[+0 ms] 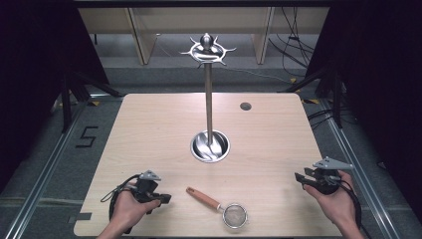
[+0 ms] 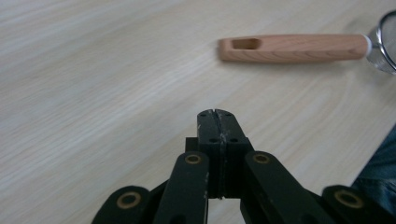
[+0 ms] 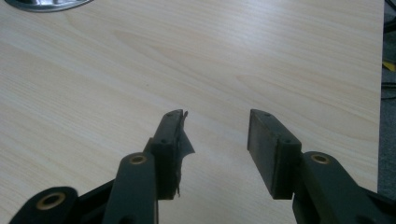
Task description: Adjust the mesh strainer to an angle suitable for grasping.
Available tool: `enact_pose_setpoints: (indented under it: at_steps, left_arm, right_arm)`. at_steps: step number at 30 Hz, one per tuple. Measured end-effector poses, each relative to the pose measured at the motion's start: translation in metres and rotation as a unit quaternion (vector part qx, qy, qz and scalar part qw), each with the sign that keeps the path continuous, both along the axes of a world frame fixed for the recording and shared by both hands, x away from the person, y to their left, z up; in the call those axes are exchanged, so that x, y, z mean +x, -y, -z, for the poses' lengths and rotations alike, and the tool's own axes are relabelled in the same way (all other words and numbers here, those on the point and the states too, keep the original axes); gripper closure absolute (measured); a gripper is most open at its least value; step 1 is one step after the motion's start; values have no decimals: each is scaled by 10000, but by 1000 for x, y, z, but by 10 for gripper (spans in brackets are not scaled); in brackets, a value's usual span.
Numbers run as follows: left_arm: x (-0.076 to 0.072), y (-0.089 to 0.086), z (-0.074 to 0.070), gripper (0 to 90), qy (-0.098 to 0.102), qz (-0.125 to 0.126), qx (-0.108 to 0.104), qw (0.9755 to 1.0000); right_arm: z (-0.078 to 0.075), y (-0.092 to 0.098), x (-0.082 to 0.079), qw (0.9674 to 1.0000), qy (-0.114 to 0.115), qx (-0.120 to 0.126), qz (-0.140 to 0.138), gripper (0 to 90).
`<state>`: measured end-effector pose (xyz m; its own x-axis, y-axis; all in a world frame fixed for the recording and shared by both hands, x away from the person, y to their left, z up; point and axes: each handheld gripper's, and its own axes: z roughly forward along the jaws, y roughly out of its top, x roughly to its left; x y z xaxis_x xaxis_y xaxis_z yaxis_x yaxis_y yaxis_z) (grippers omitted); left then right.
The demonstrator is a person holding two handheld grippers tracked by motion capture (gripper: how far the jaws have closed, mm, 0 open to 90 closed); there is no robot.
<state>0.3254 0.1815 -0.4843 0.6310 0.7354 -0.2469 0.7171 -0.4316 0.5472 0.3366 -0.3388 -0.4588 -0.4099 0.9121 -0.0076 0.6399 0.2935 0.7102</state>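
A small mesh strainer [image 1: 234,215] with a wooden handle [image 1: 203,198] lies near the table's front edge, between the two hands. Its handle [image 2: 293,48] has a slot at the free end, and the metal rim [image 2: 385,42] shows at the right edge of the left gripper view. My left gripper [image 1: 165,199] rests at the front left with jaws pressed together on nothing, tips [image 2: 217,115] pointing towards the handle. My right gripper [image 1: 301,177] is held at the front right, jaws apart over bare wood [image 3: 215,122]. A tall metal stand [image 1: 209,99] with hooked arms rises from a round base [image 1: 210,147] at the table's middle.
The light wooden table [image 1: 149,129] has a small dark round hole [image 1: 245,106] at the back right. Dark floor, rails and cables surround it. A corner of the stand's shiny base [image 3: 46,3] shows at the top left of the right gripper view.
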Motion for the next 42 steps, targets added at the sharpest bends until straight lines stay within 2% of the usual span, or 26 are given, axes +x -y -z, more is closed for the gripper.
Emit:
enact_pose_setpoints:
  at_steps: [1,2,3,4,6,7,9,11,13,16,17,18,20,21,22,23,25,27,28,29,32,36,37,39,40,42]
  left_arm:
    - [-1,6,0,892,-151,138,-17,9998]
    - [3,12,-1,892,-245,500,280,9981]
    - [3,18,0,892,-308,610,323,9971]
    - [4,25,2,893,-405,654,343,9964]
    - [5,38,5,893,-529,700,387,9954]
    - [6,44,6,893,-563,702,467,9948]
    - [10,54,7,893,-607,748,542,9939]
    - [14,63,6,893,-594,753,630,9934]
    - [19,68,5,894,-552,775,744,9927]
    - [25,75,4,894,-657,692,725,9928]
    - [28,77,4,894,-642,715,762,9924]
    - [30,79,4,894,-658,682,750,9927]
    - [36,84,4,894,-650,693,798,9923]
    - [37,86,3,894,-654,673,812,9923]
    - [39,89,3,894,-659,650,789,9926]
    - [42,92,3,894,-627,679,807,9924]
    - [47,99,2,894,-501,618,770,9939]
    - [51,107,1,894,-488,575,732,9945]
    - [53,113,1,893,-460,593,711,9946]
    - [54,116,1,893,-482,579,711,9946]
    - [57,131,2,893,-436,527,691,9953]
    - [60,146,2,893,-380,591,797,9943]
    - [61,149,1,893,-354,620,867,9937]
    - [64,155,1,892,-298,706,899,9930]
    - [65,162,2,892,-297,706,885,9931]
    - [66,167,2,892,-253,702,888,9933]
  right_arm:
    - [0,0,0,10000,0,0,0,562]
    - [0,-3,-2,9995,-125,217,176,558]
    - [-1,-4,-3,9995,-142,199,210,557]
    - [1,-1,-1,9999,67,49,81,556]
    - [2,3,1,9997,214,46,-145,553]
    - [2,3,1,9997,214,46,-145,553]
    - [-1,0,-3,9998,-18,164,124,553]
    - [2,2,-1,9997,192,128,43,551]
    - [2,5,1,9997,201,75,-78,547]
    - [2,5,0,9998,165,39,-50,543]
    - [0,4,-1,9999,52,106,25,543]
    - [2,5,0,9998,160,49,-55,542]
    - [3,2,-1,9997,163,146,80,541]
    - [1,5,-1,9998,175,-60,-20,541]
    - [1,5,0,9998,179,-68,-22,541]
    - [3,3,0,9999,91,113,-61,541]
    - [2,5,1,9998,183,-60,-52,541]
    - [3,2,-1,9997,-2,241,76,542]
    - [2,2,-1,9998,-15,182,113,542]
    - [5,4,0,9998,172,97,6,542]
    - [4,3,-1,9997,46,226,52,541]
    - [1,3,-2,9997,-37,191,139,540]
    - [2,2,-3,9993,-161,293,182,540]
    - [3,6,-1,10000,18,63,37,539]
    - [4,3,-2,9996,-58,217,150,539]
    - [4,3,-2,9996,-62,213,146,539]
